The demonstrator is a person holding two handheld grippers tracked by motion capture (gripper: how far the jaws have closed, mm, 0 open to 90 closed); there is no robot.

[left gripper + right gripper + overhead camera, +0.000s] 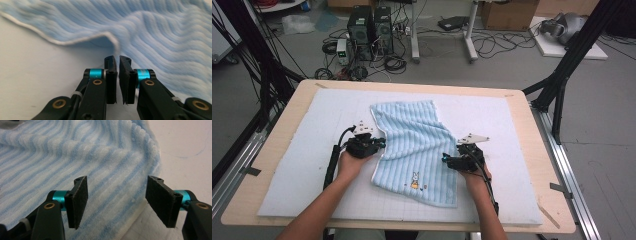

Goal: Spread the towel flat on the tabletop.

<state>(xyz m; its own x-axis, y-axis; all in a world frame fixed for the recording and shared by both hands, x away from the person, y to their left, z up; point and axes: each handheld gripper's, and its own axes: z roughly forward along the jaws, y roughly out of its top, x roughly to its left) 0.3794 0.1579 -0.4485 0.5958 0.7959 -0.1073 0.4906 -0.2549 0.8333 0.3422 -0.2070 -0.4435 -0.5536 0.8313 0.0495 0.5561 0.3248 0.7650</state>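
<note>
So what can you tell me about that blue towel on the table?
The towel is light blue with paler ribbed stripes, soft terry by its look, edged in white, with a small rabbit picture near its front edge. It lies rumpled and askew on the white mat. The left gripper is shut just short of its lifted edge; the right gripper hovers open over its other side.

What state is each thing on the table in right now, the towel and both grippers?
Striped blue towel: lying mostly flat on the white mat, rumpled, its left edge lifted in a small fold.
Left gripper: shut, empty, its tips just short of the towel's raised edge.
Right gripper: open, over the towel's right edge, nothing pinched.
</note>
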